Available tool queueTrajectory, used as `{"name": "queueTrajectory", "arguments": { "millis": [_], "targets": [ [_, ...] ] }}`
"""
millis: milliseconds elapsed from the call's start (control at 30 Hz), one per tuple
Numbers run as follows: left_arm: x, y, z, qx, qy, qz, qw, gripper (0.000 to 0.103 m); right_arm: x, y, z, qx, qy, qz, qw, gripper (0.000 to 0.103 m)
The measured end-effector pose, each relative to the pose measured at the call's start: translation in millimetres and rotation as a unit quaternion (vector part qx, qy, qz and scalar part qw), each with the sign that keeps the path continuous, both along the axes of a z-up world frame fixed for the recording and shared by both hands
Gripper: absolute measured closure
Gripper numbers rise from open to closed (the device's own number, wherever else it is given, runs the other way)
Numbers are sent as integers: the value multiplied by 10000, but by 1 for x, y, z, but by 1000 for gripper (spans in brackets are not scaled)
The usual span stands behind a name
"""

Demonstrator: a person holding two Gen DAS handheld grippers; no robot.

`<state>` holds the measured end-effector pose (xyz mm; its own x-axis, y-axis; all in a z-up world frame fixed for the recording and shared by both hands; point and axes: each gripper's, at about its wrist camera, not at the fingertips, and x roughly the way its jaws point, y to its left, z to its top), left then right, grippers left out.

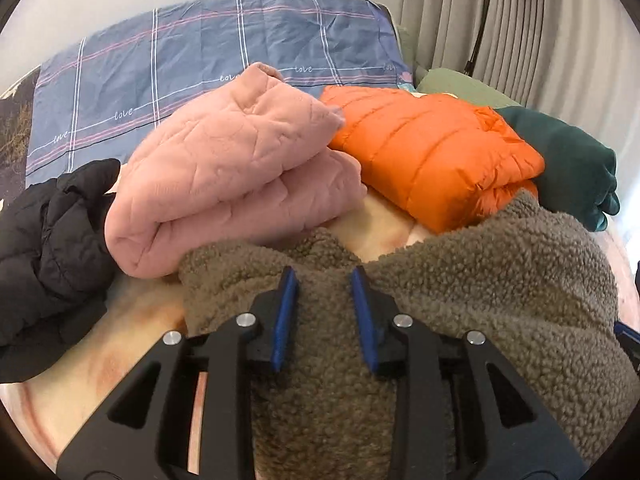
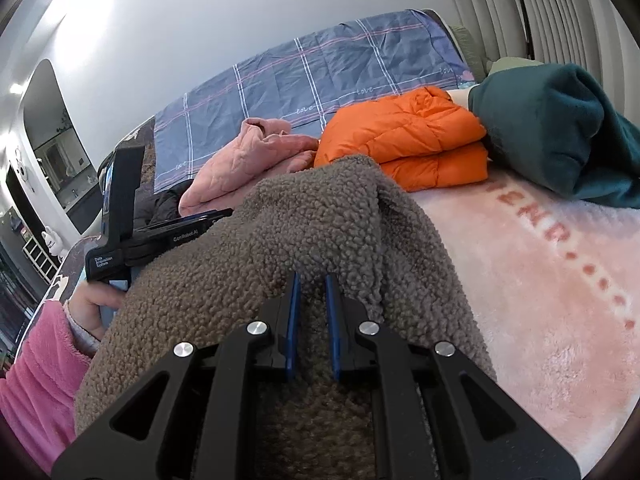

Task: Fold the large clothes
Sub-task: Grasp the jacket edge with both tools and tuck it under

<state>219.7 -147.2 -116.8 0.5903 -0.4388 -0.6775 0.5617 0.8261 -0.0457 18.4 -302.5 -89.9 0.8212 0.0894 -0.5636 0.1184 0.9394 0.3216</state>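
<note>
A brown fleece garment lies bunched on the bed right in front of both grippers. In the left wrist view my left gripper sits on it with a thick fold of fleece pinched between its blue pads. In the right wrist view my right gripper is shut on another raised fold of the same fleece, which drapes down on both sides. The left gripper's black body shows at the left there, held by a hand in a pink sleeve; its fingertips are hidden under the fleece.
Folded clothes lie behind the fleece: a pink quilted piece, an orange puffer jacket and a dark green garment. A black jacket is crumpled at the left. A blue plaid sheet covers the far bed; curtains hang at the right.
</note>
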Motion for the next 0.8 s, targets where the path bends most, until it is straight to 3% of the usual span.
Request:
{"name": "queueTrajectory", "arguments": {
  "millis": [133,233,300,333,433,500,533,600,633,667,800],
  "targets": [
    [-1,0,4,-32,66,-17,10000,72,-4,4,1,-115,-38,-28,9999,92],
    [-11,-2,18,151,-142,13,9998,72,-6,3,0,-94,-71,-42,9999,92],
    [-17,-11,39,261,-233,-23,9994,64,-8,3,0,-89,-95,-58,9999,92],
    [-21,-17,52,221,-278,-126,9993,58,-8,3,0,-79,-106,-55,9999,92],
    [-41,-47,91,22,-545,-737,9958,54,-9,3,0,-69,-127,-63,9999,92],
    [-50,-72,102,53,-556,-1130,9920,44,-10,2,0,-36,-153,-66,9999,92],
    [-55,-96,100,180,-492,-1468,9878,37,-11,2,0,-22,-166,-65,9998,92],
    [-57,-132,75,710,-329,-1835,9799,33,-11,1,-2,8,-162,-108,9998,90],
    [-47,-159,37,1466,105,-1872,9713,32,-9,-2,-7,6,-72,-224,9997,90],
    [-40,-168,14,1769,353,-1777,9674,32,-9,-5,-7,73,-122,-210,9997,90],
    [-24,-171,9,1602,691,-1676,9703,31,-9,-6,-7,209,-126,-106,9996,90]
  ]
}}
